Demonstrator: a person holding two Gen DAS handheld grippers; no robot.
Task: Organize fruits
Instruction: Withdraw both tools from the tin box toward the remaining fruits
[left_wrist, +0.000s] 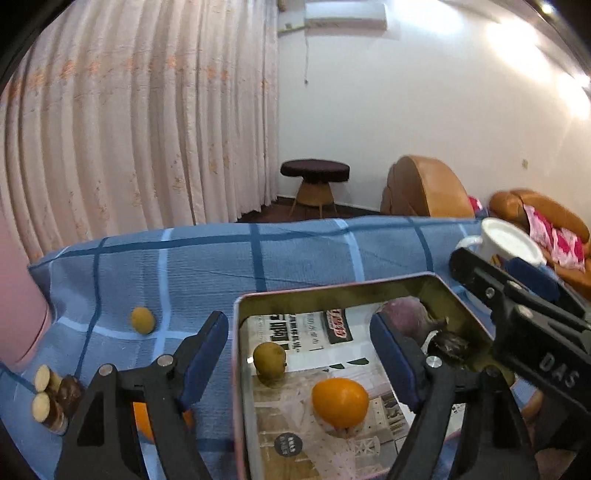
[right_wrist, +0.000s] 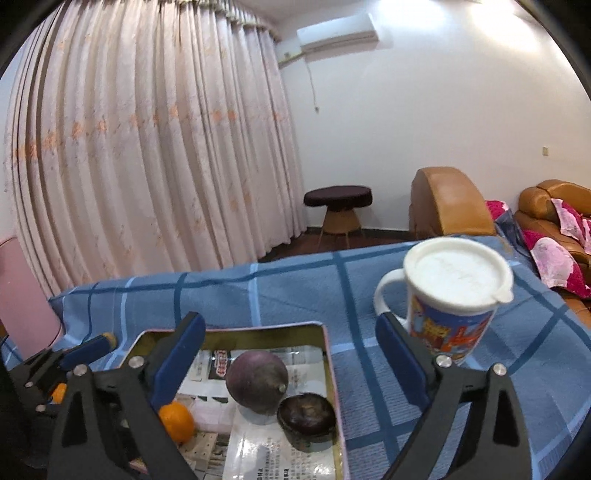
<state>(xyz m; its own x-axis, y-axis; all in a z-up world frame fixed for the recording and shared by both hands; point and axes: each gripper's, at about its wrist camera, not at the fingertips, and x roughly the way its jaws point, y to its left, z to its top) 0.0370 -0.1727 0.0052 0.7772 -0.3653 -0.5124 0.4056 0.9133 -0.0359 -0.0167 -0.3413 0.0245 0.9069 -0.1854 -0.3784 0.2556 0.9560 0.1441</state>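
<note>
A metal tin tray (left_wrist: 439, 284) (right_wrist: 330, 354) lies on the blue checked cloth. It holds an orange (left_wrist: 340, 402) (right_wrist: 177, 421), a small brown-green fruit (left_wrist: 269, 360), a purple round fruit (right_wrist: 256, 380) (left_wrist: 404, 317) and a dark mangosteen (right_wrist: 306, 415) (left_wrist: 448, 345). My left gripper (left_wrist: 299, 360) is open and empty above the tray's left edge. My right gripper (right_wrist: 291, 360) is open and empty above the tray's right side; it also shows in the left wrist view (left_wrist: 517, 314). A small yellow fruit (left_wrist: 143, 320) lies on the cloth, and another orange (left_wrist: 144, 421) sits partly hidden behind my left finger.
A lidded white mug (right_wrist: 450, 299) (left_wrist: 506, 243) stands on the cloth right of the tray. Cut brown stalk pieces (left_wrist: 51, 398) lie at the cloth's left edge. A pink object (left_wrist: 18, 295) stands at far left. Curtain, stool (left_wrist: 314, 181) and sofa (right_wrist: 554, 206) lie beyond.
</note>
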